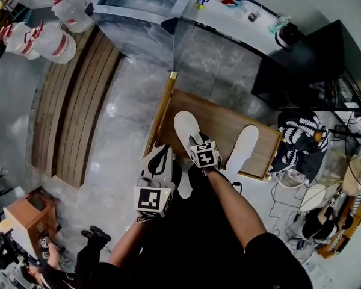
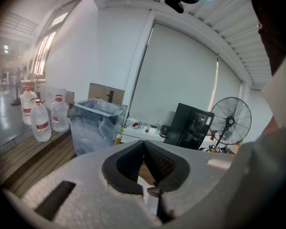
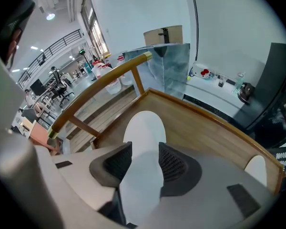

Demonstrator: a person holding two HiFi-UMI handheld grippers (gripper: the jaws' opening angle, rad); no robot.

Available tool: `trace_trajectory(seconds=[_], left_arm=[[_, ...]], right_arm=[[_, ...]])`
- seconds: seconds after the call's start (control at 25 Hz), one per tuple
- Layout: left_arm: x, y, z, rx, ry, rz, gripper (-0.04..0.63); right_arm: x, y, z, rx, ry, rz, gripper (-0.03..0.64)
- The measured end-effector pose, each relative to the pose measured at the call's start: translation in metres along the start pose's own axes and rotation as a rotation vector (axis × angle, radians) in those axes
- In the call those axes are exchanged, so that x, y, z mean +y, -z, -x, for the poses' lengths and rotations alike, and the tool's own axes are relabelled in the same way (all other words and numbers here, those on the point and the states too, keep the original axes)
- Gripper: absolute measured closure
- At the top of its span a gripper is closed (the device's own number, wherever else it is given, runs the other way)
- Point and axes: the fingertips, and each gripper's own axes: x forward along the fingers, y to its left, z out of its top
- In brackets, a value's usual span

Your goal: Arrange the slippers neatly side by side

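Two white slippers lie apart on a low wooden platform. The left slipper points away from me, and the right slipper lies tilted near the platform's right end. My right gripper points steeply down over the heel half of the left slipper. It is open, its pads straddling the slipper's sides. The other slipper shows at the right edge of the right gripper view. My left gripper hangs at the platform's near left corner, shut and empty.
A wooden rail runs along the platform's left side. Slatted boards lie on the floor to the left, with water jugs and a grey bin beyond. A black cabinet and clutter stand at the right.
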Motion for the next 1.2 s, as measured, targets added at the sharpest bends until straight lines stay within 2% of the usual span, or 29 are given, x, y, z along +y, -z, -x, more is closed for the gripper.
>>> trace_trajectory(seconds=[0.28, 0.52, 0.72, 1.04, 1.2], left_arm=[[0.003, 0.006, -0.002, 0.018, 0.005, -0.004, 0.58], [0.005, 0.012, -0.005, 0.03, 0.014, -0.009, 0.58], [0.0, 0.01, -0.006, 0.028, 0.027, -0.017, 0.58], [-0.019, 0.006, -0.016, 0.045, 0.087, -0.039, 0.58], [-0.039, 0.004, -0.027, 0.049, 0.144, -0.065, 0.58]], right_arm=[[-0.003, 0.012, -0.019, 0.065, 0.01, -0.001, 0.468], [0.0, 0.014, -0.019, 0.074, 0.001, -0.016, 0.573], [0.002, 0.015, -0.014, 0.063, -0.006, -0.043, 0.584], [-0.015, 0.013, 0.014, 0.002, 0.005, -0.232, 0.588], [-0.032, 0.015, 0.03, -0.043, 0.031, -0.329, 0.588]])
